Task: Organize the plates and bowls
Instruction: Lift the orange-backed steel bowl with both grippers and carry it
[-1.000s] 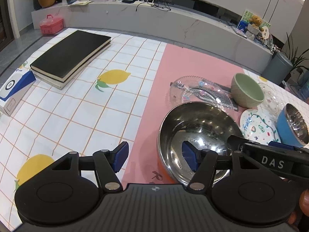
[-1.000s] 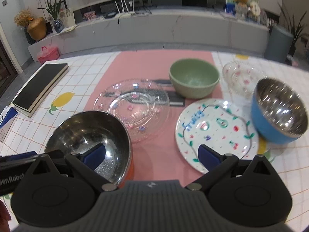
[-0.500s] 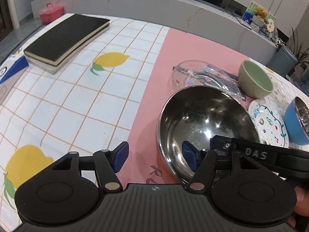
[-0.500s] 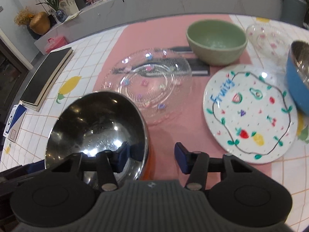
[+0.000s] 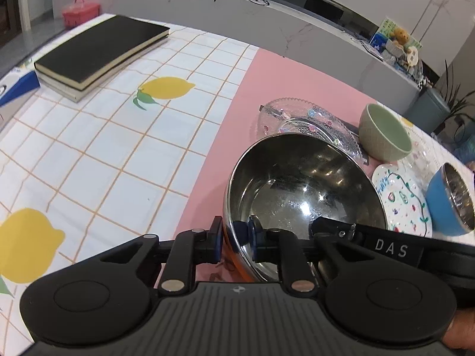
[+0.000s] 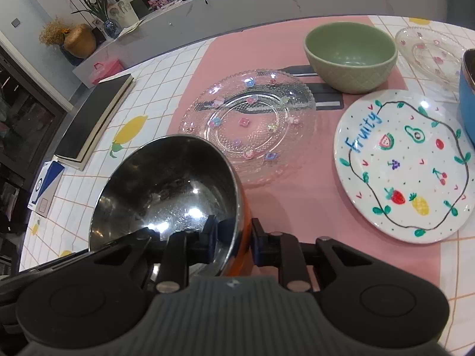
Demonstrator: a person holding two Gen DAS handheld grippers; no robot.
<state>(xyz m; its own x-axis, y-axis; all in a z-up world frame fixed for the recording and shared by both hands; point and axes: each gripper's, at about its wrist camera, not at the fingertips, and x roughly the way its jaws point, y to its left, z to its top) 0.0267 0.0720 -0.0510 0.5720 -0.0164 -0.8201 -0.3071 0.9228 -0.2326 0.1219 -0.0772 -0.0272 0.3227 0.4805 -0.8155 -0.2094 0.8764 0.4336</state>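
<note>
Pinching opposite rims of the steel bowl point(image 5: 302, 190), both grippers' fingers point(image 5: 256, 237) seemingly lift it.

A blue bowl point(image 6: 469, 101) is cut by the right edge of the right wrist view, only a sliver showing. The steel bowl point(image 5: 302, 190) hides the near rim of the large glass plate point(image 5: 297, 121) in the left wrist view. Behind the green bowl point(image 5: 386, 136), a smaller glass dish point(image 5: 421, 155) is perhaps faintly visible.
</note>
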